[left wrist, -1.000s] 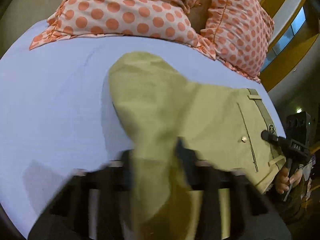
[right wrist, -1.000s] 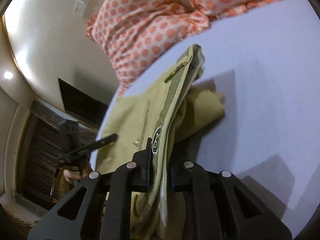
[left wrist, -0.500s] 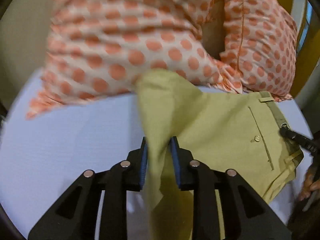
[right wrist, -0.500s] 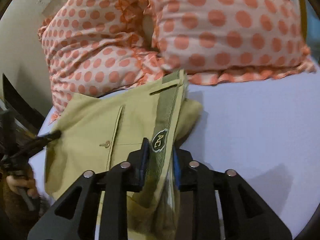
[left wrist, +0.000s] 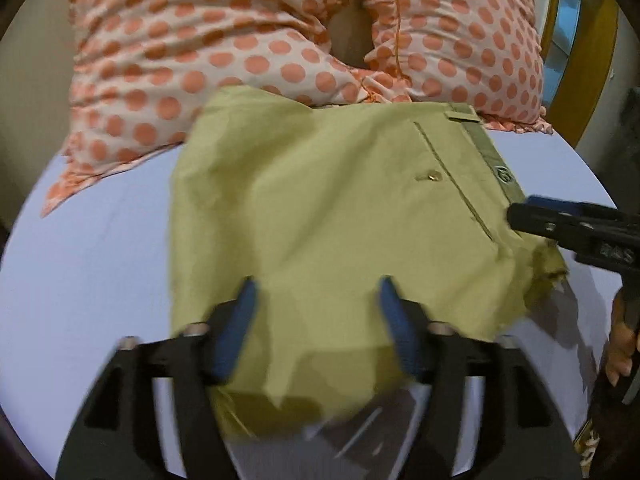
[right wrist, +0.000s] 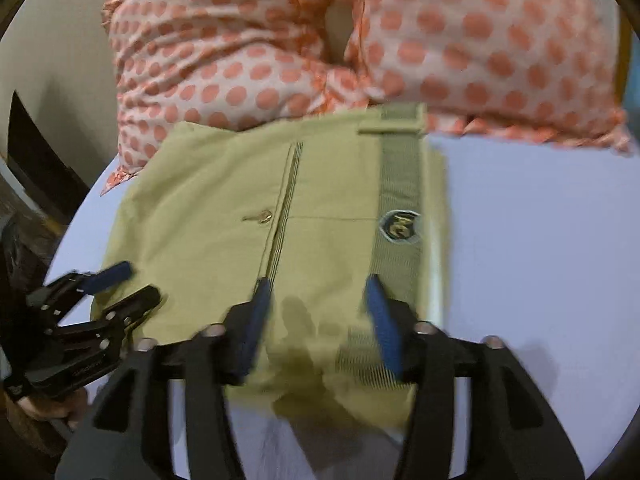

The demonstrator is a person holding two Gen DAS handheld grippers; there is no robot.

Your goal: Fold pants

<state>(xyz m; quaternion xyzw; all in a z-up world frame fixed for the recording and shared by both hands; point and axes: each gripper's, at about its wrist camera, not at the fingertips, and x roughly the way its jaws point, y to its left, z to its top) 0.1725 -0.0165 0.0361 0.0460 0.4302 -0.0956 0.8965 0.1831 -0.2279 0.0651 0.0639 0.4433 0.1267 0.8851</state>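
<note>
The olive-green pants [left wrist: 340, 216] lie folded flat on the pale blue bed sheet [left wrist: 88, 264], back pocket button and waistband up; they also show in the right wrist view [right wrist: 224, 208]. My left gripper [left wrist: 316, 292] is open, its jaws spread above the near edge of the pants. My right gripper [right wrist: 318, 288] is open over the waistband [right wrist: 400, 200] end. Each gripper shows in the other's view: the right one [left wrist: 560, 224] at the right, the left one [right wrist: 116, 288] at the left.
Two white pillows with orange dots [left wrist: 240, 40] [right wrist: 480, 40] lie against the headboard just beyond the pants. The sheet extends left [left wrist: 88, 264] and right [right wrist: 540, 240] of the pants. A yellow window frame [left wrist: 588, 52] is at the far right.
Both grippers have opened and let go of the pants. The cloth that was held up now lies flat on the sheet, close to the pillows.
</note>
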